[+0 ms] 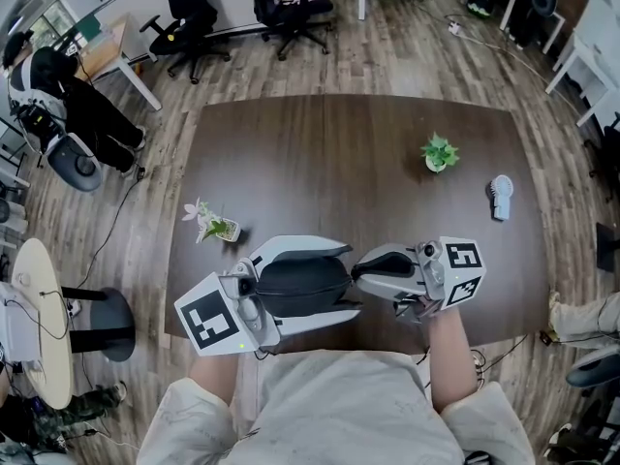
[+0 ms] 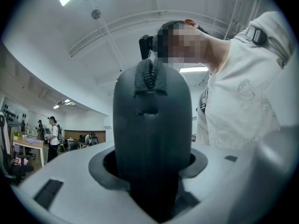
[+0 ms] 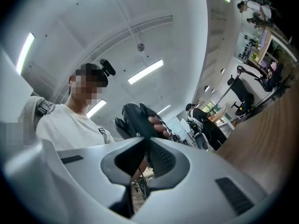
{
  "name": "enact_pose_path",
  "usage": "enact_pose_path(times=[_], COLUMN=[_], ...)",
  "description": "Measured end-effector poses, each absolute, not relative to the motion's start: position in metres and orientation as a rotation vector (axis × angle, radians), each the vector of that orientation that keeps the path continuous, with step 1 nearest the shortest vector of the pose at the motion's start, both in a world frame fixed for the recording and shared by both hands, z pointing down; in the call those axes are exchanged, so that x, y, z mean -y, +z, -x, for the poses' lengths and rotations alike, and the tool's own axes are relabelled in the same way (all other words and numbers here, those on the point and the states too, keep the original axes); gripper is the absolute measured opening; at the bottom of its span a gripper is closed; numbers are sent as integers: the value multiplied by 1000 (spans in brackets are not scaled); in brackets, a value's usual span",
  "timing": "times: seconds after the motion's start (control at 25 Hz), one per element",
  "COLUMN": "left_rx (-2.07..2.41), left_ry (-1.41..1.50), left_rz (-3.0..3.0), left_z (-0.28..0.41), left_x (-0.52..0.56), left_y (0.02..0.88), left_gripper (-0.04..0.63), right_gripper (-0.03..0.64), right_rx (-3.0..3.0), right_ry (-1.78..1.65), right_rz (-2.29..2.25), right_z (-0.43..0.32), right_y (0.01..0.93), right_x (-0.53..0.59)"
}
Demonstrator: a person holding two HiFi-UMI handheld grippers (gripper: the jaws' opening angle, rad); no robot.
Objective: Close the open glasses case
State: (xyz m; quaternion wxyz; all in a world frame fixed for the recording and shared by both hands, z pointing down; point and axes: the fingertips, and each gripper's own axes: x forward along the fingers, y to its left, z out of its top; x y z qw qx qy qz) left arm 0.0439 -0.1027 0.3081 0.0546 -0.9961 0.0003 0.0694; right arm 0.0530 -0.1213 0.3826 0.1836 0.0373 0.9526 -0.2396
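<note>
dark matte shell, rounded like a long pebble: the glasses case (image 1: pixel 302 287) is held off the table (image 1: pixel 320 153), above its near edge and close to the person's body. the left gripper (image 1: pixel 334 284) has it clamped, one smooth white jaw along each long side. in the left gripper view the case (image 2: pixel 152 125) stands upright and fills the gap between the jaws. a ridged zipper strip (image 2: pixel 150 76) runs over its top, and the two halves look drawn together along that seam.

the right gripper (image 1: pixel 356 269) points leftward at the case's right end, its tip just beside or touching the shell; i cannot tell which. in the right gripper view its jaws meet at the tips and hold nothing, showing a dark pad and a dotted pad around a small diamond-shaped hollow.

the table is dark brown wood grain. on it, well apart from the case, are a small green potted plant (image 1: pixel 439 153), a little pot of white flowers (image 1: pixel 213 223) and a pale handheld gadget (image 1: pixel 501 197). black office chairs (image 1: pixel 194 17) stand on the plank floor beyond, and a person (image 1: pixel 48 85) is at a desk on the left.
</note>
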Motion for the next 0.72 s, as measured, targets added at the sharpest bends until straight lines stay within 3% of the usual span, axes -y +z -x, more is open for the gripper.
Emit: enact_pose_path(times=[0.08,0.28,0.72], left_rx=[5,17,-5], left_ry=[210,216,167], left_rz=[3022,3022,3019], left_z=[-45,-47,-47], left_x=[102,100,104], left_y=[308,308,314], left_gripper=[253,253,253], right_gripper=[93,121,31], right_rx=[-2684,-2672,-2667], right_ry=[-684,-702,-700], right_rz=[-134,-230,-222], right_z=[-50,-45,-47], right_y=[383,383,381], right_x=[119,109,110])
